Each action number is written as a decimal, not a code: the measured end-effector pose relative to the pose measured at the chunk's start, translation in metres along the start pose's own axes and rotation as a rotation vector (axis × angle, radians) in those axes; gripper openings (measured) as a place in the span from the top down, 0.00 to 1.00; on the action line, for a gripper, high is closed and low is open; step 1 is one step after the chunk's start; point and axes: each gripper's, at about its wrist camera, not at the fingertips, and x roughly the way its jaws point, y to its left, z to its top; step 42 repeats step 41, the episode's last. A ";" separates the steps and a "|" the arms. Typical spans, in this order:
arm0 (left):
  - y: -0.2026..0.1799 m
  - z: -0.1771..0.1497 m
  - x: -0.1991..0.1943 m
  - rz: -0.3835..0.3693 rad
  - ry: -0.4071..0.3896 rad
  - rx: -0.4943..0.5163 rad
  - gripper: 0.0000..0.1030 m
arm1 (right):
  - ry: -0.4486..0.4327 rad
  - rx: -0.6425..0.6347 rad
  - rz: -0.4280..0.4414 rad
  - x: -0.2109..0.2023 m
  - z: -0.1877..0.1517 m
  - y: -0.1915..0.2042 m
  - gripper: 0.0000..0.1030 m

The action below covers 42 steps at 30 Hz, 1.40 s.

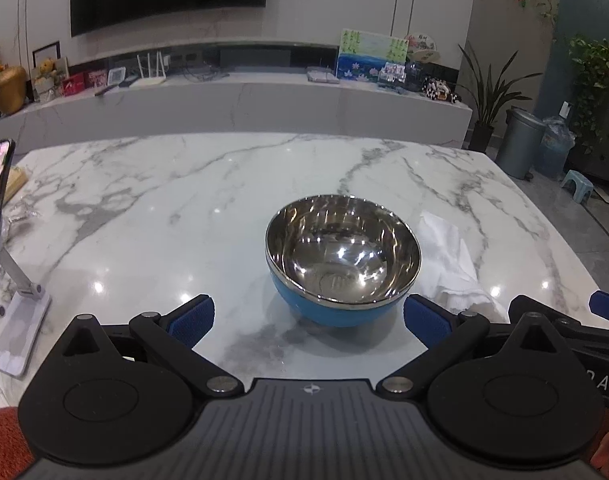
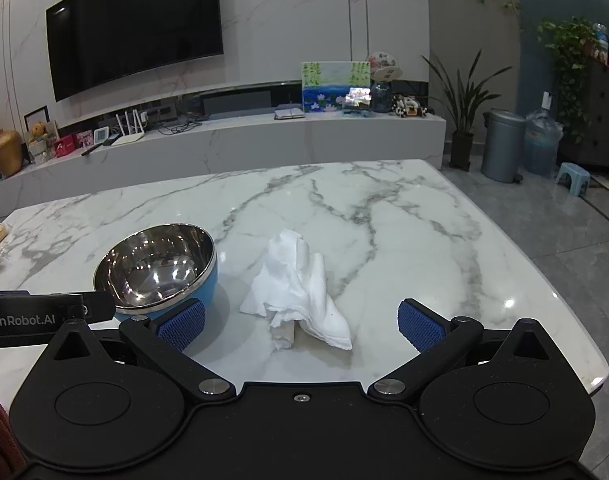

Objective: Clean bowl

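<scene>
1. A white marble desk (image 2: 384,216) with grey veins fills the near ground, glossy with small light spots.
2. Beyond it, a long low marble cabinet (image 2: 264,140) runs along the far wall.
3. A dark television (image 2: 132,28) hangs on the far wall, left.
4. Far right, on the grey tiled floor (image 2: 564,232): a potted plant (image 2: 462,112), a grey bin (image 2: 502,146), a small blue stool (image 2: 572,178).

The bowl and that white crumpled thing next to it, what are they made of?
The bowl looks like shiny polished steel inside, mirroring the lights, with a smooth blue shell outside, maybe plastic. The white thing looks like soft paper towel, matte and wrinkled.
</scene>
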 end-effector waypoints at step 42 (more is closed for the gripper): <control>-0.005 -0.001 0.005 0.024 0.055 0.030 0.01 | 0.012 0.021 0.017 0.003 0.000 -0.002 0.01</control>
